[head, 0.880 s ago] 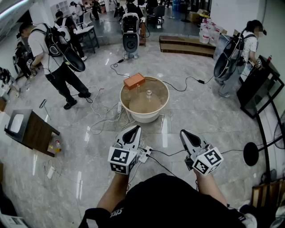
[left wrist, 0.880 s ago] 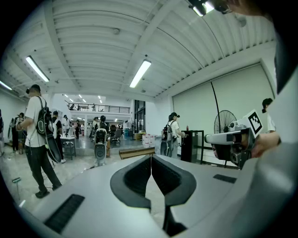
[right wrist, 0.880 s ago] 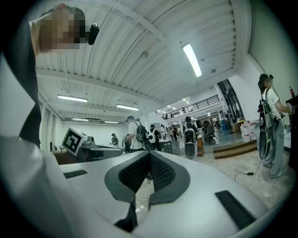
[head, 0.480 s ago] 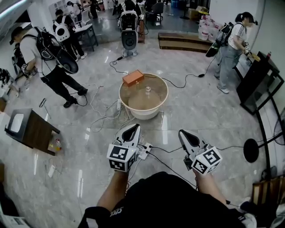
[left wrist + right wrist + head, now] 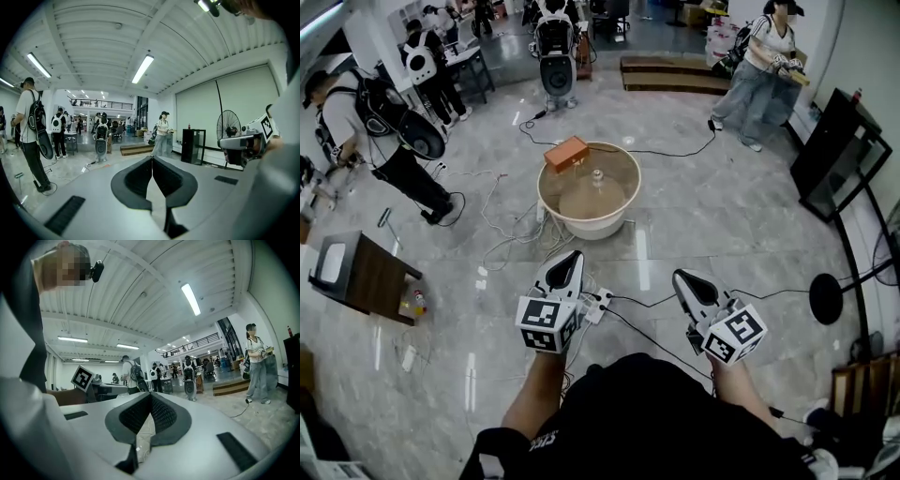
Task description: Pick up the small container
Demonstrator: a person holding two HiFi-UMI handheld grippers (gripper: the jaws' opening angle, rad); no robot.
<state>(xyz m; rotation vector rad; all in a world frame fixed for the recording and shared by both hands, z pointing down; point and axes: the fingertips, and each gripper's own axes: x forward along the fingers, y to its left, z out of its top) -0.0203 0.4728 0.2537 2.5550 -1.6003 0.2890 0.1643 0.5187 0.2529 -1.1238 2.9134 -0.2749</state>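
Note:
A small clear container (image 5: 597, 176) stands in the middle of a round white tub-like table (image 5: 546, 200) on the floor ahead of me. An orange box (image 5: 566, 153) rests on that table's far left rim. My left gripper (image 5: 571, 256) is held in the air well short of the table, its jaws shut with nothing between them (image 5: 151, 161). My right gripper (image 5: 680, 277) hangs level with it to the right, also shut and empty (image 5: 149, 397). Both gripper views look out across the hall and do not show the container.
Cables and a white power strip (image 5: 595, 307) lie on the floor under the grippers. A dark side table (image 5: 366, 277) stands left, a black cabinet (image 5: 839, 150) and a floor fan's base (image 5: 825, 298) right. Several people with backpacks stand at the left and back; one person (image 5: 759, 70) stands at the far right.
The round table has slid up and left in the head view, and both grippers sit slightly lower. The person at the right has walked toward the back. Both jaws stay shut.

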